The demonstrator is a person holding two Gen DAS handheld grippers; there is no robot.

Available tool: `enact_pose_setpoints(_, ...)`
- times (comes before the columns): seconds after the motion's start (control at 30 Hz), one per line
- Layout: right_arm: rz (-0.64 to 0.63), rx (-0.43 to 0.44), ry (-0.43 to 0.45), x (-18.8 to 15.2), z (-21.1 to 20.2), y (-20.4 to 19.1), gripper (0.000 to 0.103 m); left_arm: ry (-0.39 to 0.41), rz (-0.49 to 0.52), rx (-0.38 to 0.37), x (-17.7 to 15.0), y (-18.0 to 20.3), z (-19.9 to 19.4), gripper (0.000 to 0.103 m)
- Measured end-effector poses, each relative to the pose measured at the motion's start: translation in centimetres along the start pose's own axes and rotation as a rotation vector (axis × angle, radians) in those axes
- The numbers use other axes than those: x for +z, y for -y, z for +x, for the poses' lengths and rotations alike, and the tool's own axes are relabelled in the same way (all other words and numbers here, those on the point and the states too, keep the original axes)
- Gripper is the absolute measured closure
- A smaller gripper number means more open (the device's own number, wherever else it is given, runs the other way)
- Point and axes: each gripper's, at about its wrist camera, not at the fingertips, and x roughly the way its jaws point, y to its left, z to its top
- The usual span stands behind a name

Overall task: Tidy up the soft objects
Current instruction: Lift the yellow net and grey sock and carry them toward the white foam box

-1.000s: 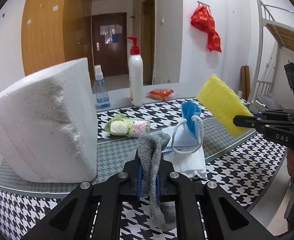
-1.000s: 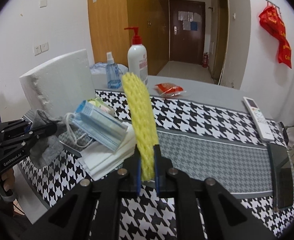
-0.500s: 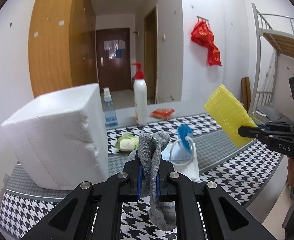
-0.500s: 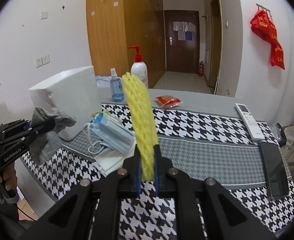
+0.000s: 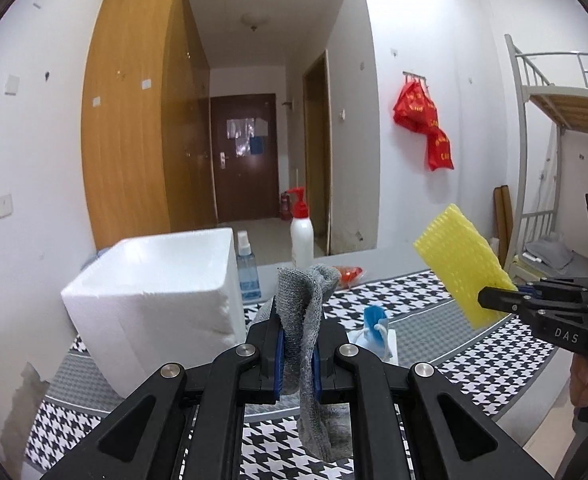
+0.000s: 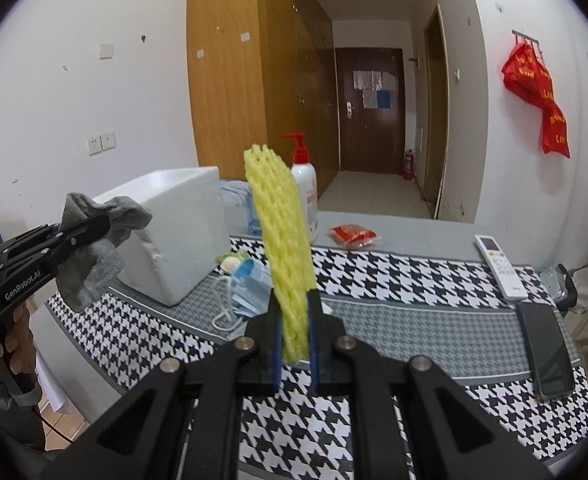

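Observation:
My left gripper [image 5: 297, 336] is shut on a grey sock [image 5: 305, 320] that hangs down between its fingers, held high above the table's near edge. It also shows in the right wrist view [image 6: 90, 226] with the sock [image 6: 94, 264]. My right gripper [image 6: 295, 320] is shut on a yellow foam net sleeve [image 6: 282, 236] that stands upright; in the left wrist view the sleeve [image 5: 461, 264] and the gripper [image 5: 493, 300] are at the right. A white foam box [image 5: 154, 292] stands at the table's left. Blue face masks [image 6: 250, 284] lie on white tissues beside it.
A houndstooth cloth [image 6: 393, 272] covers the table. A pump bottle [image 6: 303, 188], a blue spray bottle [image 5: 248, 276], a red snack packet [image 6: 351, 234], a remote [image 6: 499, 266] and a phone [image 6: 545, 354] are on the table. A small wrapped packet [image 6: 232, 260] lies by the masks.
Both grippers have risen and pulled back from the table, still holding the sock and the foam sleeve. The box and masks now appear lower and farther away.

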Motion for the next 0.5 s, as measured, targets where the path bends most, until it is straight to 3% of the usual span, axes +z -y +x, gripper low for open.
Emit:
enact_pose_setpoints(0.33, 0.007, 0.017, 0.079, 1.2, -1.8, -1.3, 0.090, 0.051, -0.004, 0.009, 1.3, -0.5, -2.5, 0.092)
enact_pose_setpoints(0.5, 0.020, 0.024, 0.100, 1.9, -2.2, -1.9, 0.090, 0.060, -0.021, 0.055, 1.4, -1.6, -3.4, 0.092)
